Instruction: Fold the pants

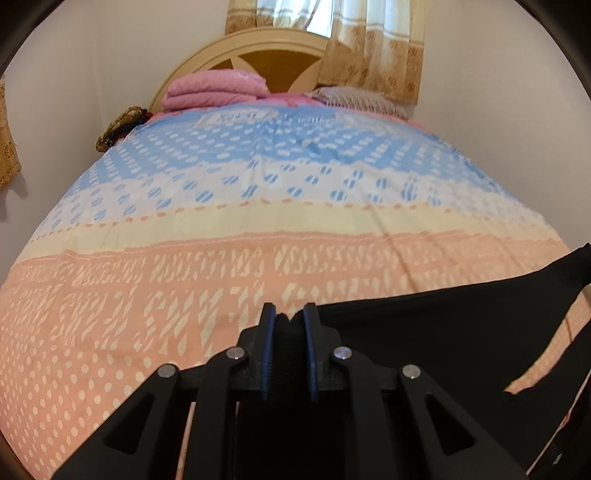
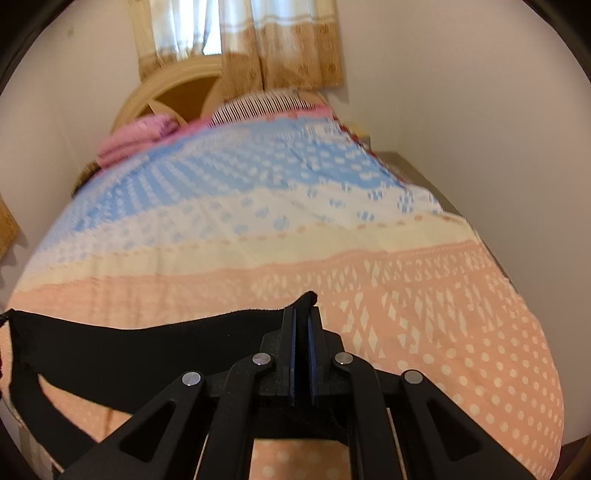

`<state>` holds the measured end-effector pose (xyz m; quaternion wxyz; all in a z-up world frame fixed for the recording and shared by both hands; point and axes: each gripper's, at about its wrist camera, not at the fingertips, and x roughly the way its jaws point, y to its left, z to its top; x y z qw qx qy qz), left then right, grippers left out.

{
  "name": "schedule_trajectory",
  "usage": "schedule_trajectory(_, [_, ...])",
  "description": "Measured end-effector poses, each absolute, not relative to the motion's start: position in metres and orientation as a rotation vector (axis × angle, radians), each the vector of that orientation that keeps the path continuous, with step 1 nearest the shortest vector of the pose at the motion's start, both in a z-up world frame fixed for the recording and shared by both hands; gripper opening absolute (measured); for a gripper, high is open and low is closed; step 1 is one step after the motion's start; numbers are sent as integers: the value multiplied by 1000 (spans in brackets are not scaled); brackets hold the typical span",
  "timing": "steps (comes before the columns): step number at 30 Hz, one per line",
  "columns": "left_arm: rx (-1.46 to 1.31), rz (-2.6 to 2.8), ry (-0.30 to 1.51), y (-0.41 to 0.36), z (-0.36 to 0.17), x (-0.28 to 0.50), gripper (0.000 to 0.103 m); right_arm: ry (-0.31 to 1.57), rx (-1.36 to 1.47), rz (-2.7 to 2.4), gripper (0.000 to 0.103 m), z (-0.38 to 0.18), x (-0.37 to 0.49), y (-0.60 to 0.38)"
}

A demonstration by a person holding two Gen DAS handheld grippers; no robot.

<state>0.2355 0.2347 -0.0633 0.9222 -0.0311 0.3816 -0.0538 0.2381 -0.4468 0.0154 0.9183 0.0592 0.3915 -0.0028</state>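
Here, both grippers, left gripper (image 1: 289, 317) and right gripper (image 2: 302, 314), clamped on black pants (image 1: 424, 332), patterned bedspread (image 1: 258, 229), pink blanket (image 1: 216, 88) beyond.

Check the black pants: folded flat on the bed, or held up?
Held up. The pants hang stretched between the left gripper and right gripper, both pinching the fabric above the bedspread.

- Wide bed under a patterned cotton bedspread (image 1: 280, 218), banded blue, cream and peach.
- Rounded cream-and-tan wooden headboard (image 1: 255, 55) at far end.
- Folded pink quilt (image 1: 216, 90) and striped pillow (image 1: 354, 96) against it.
- Plain pale walls (image 1: 498, 110).
- Beige floral curtains (image 1: 373, 48) over a daylit window (image 2: 236, 22).
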Motion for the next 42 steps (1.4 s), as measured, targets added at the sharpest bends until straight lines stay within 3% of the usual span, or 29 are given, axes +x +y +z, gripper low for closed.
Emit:
schedule_trajectory(9, [-186, -217, 628, 249, -40, 184, 16, 621, 200, 57, 5, 47, 158, -463])
schedule_trajectory(24, [-315, -300, 551, 272, -64, 75, 15, 442, 247, 219, 5, 29, 18, -475])
schedule_trajectory(31, [-329, -287, 575, 280, -92, 47, 15, 473, 276, 198, 5, 4, -12, -495])
schedule_trajectory(42, [-205, -256, 637, 270, -124, 24, 19, 694, 203, 94, 5, -44, -2, -505])
